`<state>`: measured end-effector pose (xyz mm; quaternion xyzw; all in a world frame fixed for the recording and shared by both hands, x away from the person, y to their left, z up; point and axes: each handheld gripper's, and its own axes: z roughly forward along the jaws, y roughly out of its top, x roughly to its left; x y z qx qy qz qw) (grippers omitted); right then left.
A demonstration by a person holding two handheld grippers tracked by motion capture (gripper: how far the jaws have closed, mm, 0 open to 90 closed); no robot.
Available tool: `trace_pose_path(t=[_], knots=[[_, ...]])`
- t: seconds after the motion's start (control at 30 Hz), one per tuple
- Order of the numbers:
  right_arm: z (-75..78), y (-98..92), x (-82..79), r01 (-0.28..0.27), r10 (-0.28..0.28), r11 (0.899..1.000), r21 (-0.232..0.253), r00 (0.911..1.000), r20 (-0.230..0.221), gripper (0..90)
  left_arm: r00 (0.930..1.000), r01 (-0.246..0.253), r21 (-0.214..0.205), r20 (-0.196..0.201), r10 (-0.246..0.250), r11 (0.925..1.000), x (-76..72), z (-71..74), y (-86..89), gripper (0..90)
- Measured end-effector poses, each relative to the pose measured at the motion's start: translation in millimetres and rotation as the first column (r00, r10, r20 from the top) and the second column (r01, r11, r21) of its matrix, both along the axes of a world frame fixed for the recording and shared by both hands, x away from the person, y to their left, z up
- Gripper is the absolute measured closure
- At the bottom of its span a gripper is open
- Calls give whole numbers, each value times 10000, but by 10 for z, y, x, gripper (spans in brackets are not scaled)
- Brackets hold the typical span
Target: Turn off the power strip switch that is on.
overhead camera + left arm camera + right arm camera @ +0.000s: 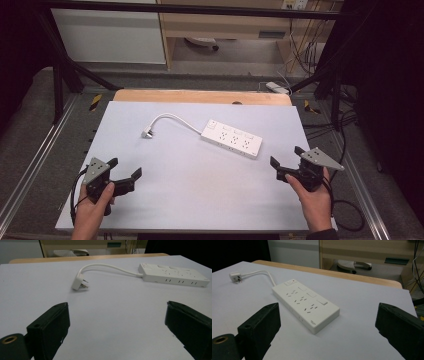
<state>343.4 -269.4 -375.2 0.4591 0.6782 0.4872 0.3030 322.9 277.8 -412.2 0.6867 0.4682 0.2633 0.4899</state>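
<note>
A white power strip (232,138) (172,275) (305,304) lies flat on the pale table sheet (190,180), right of centre. Its short white cable (172,119) (107,266) (260,272) curves left to a white plug (147,133) (80,283) (235,276) lying loose on the sheet. My left gripper (124,167) (116,322) is held open near the front left corner, well short of the plug. My right gripper (286,156) (327,322) is held open at the front right, just right of the strip's near end. Nothing sits between either pair of jaws.
The sheet lies on a wooden tabletop (200,96) whose back edge shows. A black metal frame (65,70) surrounds the table. A second white power strip (276,88) and loose cables (305,47) lie on the floor at the back right.
</note>
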Motion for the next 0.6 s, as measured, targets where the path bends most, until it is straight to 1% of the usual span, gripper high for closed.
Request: trace_pose_path(t=[0.03, 0.17, 0.2, 0.23, 0.27, 0.37, 0.4, 0.53, 0.6], knots=[[39, -4, 29, 8, -8, 9999, 111, 10000, 18, 66, 10000, -13, -11, -22, 13, 10000, -8, -1, 3, 60], [90, -18, 82, -72, 69, 9994, 337, 10000, 66, 67, 10000, -60, -38, 32, 60, 10000, -7, 5, -1, 60], [127, -30, 115, -33, 31, 9995, 319, 10000, 82, 68, 10000, -69, -3, 23, 69, 10000, -3, 5, 1, 59], [148, -35, 129, -21, 18, 9992, 402, 10000, 67, 68, 10000, -75, 4, -65, 75, 10000, 4, -1, 1, 60], [168, -38, 144, -46, 43, 9987, 511, 10000, 75, 68, 10000, -75, 4, -65, 75, 10000, 4, -1, 1, 60], [206, -36, 173, -44, 40, 9990, 441, 9999, 107, 68, 9999, -100, -2, -66, 100, 9999, -6, -2, -4, 60], [233, -37, 205, -86, 81, 9991, 410, 9999, 119, 67, 10000, -78, 45, -62, 78, 10000, -8, 0, -2, 59], [276, -16, 246, -209, 200, 9987, 474, 9996, 187, 66, 9999, -115, 0, -73, 115, 9999, 2, -9, -4, 60], [281, -8, 255, -223, 213, 9985, 504, 9996, 192, 66, 9998, -111, 11, -148, 111, 9999, 5, -22, 3, 60]])
